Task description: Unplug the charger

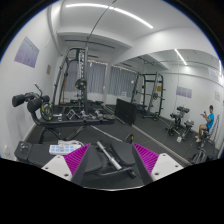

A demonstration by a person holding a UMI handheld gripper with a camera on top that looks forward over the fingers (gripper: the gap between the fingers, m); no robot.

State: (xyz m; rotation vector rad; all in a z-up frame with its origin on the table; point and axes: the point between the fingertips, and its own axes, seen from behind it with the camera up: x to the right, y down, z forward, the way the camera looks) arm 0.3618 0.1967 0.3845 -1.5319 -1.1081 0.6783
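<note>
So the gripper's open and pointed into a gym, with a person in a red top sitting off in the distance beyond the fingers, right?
Not quite. The gripper view shows the gripper open and facing the gym, but the seated person far beyond the fingers wears a blue top, not red. A weight rack stands farther back; no charger is visible.

I have the gripper (112, 160) held out over a gym floor (120, 130), its two fingers (76, 160) spread apart with nothing between them, the magenta pads facing inward. Just ahead of them lies a dark object I cannot make out. Beyond stands a cable machine (75, 85) beside a power rack (150, 98). A person (208, 122) sits far off by the wall, near another machine (183, 118).
</note>
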